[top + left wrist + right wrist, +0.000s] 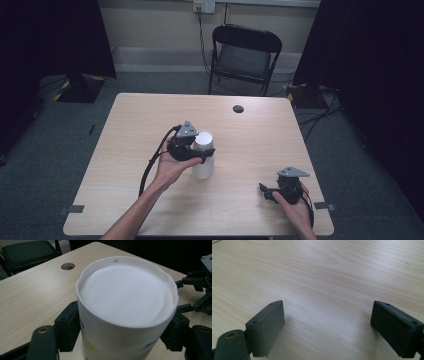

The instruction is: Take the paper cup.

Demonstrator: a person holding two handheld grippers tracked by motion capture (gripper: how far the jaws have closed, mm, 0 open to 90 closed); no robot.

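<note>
A white paper cup (pixel 204 155) stands near the middle of the wooden table (pixel 250 135). In the left gripper view the cup's (pixel 125 295) top is a closed white face inside a raised rim, and blue and yellow print shows on its side. My left gripper (pixel 202 157) is shut on the cup, with one black pad (pixel 67 327) against each side of it. My right gripper (pixel 265 192) rests low at the table's front right, open. Between its pads (pixel 268 325) there is nothing but bare wood. It is also seen beyond the cup as the right gripper (pixel 200 295).
A round cable hole (pixel 238 108) lies in the tabletop near the far edge. A black folding chair (pixel 245 55) stands behind the table. Cables run over the floor at the right. Dark curtains hang at both sides.
</note>
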